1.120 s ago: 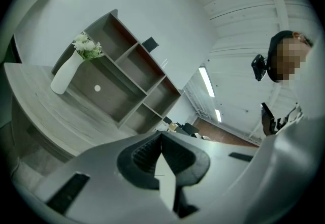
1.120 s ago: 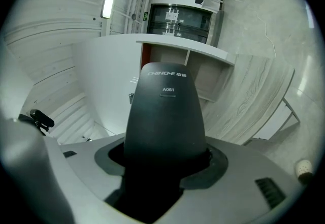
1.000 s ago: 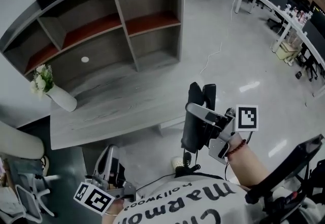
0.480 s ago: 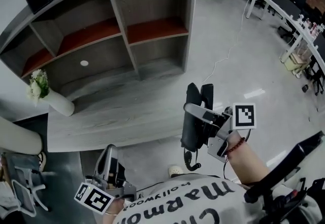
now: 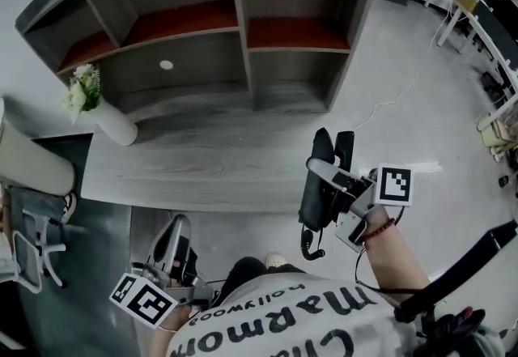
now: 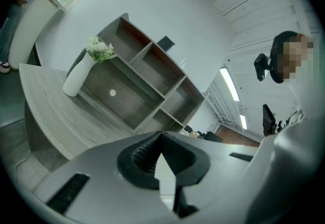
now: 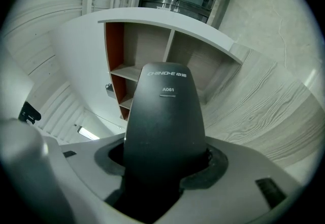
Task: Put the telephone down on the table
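Head view has the right gripper [image 5: 328, 179] raised in front of the person's chest, its fingers clamped on the phone [image 5: 320, 185]. It is a black handset, smooth and matt, held roughly on end with a short curl of black cord [image 5: 307, 251] hanging from its lower end. In the right gripper view the phone [image 7: 165, 116] fills the gap between the fingers [image 7: 216, 163], its rounded, tapering end pointing away and small pale lettering printed near the tip. The forearm comes in from the lower right, a red band [image 5: 380, 230] on the wrist and the marker cube [image 5: 394, 185] facing up.

The left gripper [image 5: 174, 234] sits lower and closer to the body, over the floor just short of the counter's near edge, pointing forward. In the left gripper view its fingers [image 6: 144, 154] meet at the tips with nothing between them.

The phone is in the air, clear of the counter [image 5: 202, 173], by its near right corner. That counter is pale grey wood grain. On its left end a white vase [image 5: 113, 127] leans, with white flowers [image 5: 81, 90]. Behind stands a grey shelf unit [image 5: 235, 31] with reddish boards. Off to the right, across the pale floor, are white desks [image 5: 477, 15].
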Available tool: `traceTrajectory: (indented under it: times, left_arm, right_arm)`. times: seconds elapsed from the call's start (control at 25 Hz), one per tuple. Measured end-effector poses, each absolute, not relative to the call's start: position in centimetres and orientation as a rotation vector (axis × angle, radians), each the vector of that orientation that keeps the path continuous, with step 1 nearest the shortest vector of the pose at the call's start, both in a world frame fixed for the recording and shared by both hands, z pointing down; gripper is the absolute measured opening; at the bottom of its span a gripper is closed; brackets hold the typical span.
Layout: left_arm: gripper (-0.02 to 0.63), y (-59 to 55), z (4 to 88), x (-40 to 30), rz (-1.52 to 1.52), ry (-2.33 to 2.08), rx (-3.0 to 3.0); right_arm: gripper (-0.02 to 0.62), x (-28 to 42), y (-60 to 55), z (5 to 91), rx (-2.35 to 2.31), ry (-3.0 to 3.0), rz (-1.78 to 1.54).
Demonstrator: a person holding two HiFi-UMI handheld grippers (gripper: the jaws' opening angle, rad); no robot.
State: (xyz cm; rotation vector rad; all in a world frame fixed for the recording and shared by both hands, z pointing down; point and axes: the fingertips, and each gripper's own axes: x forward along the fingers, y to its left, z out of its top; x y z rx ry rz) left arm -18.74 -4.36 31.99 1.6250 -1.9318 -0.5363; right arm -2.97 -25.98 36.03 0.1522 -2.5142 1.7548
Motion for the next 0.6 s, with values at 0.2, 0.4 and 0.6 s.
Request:
traceTrajectory:
  times: [0.2,0.4,0.6]
  left_arm:
    - [0.009,-5.6,32.4,-18.8,-0.514,-1.931,1.625]
    - [0.009,-9.7,32.6,-18.6,-0.483,-1.829,1.707]
    - [0.01,-13.4,31.2,-18.7,-0.48,-1.717,1.834]
  right_arm:
    - [0.279,-3.4,-26.1,37.0,0.171,-2.484,1.777]
    - [0.279,-3.8,-27.1,36.6,0.229,-2.495,1.809]
    - [0.279,-3.5,-27.8,36.5,0.333,-2.508,1.831]
